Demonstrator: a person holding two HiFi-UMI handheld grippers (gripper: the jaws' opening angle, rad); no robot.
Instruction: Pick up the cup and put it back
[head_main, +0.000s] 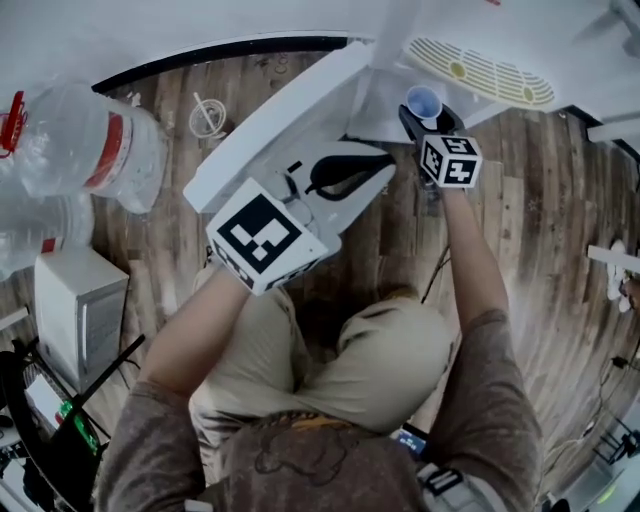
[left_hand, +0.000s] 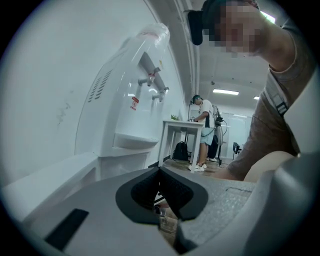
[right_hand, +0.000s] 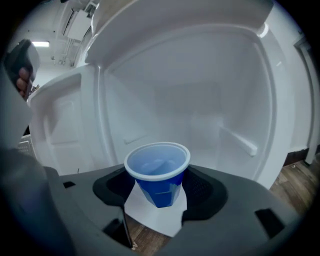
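A blue cup (right_hand: 157, 175) with a white rim stands upright between the black pads of my right gripper (right_hand: 157, 186), which is shut on its sides. It hangs in front of the open white compartment (right_hand: 200, 100) low in the water dispenser. From the head view the cup (head_main: 423, 102) and right gripper (head_main: 428, 120) sit at the dispenser's foot. My left gripper (head_main: 385, 165) is to their left beside the swung-out door (head_main: 270, 120). In its own view the left gripper (left_hand: 160, 172) has pads meeting at the tips with nothing between them.
The dispenser (left_hand: 130, 100) with its taps rises at the left. Large water bottles (head_main: 90, 150) and a white box (head_main: 80, 310) stand on the wooden floor at the left. A white table (left_hand: 182, 127) and another person (left_hand: 205, 125) are far back.
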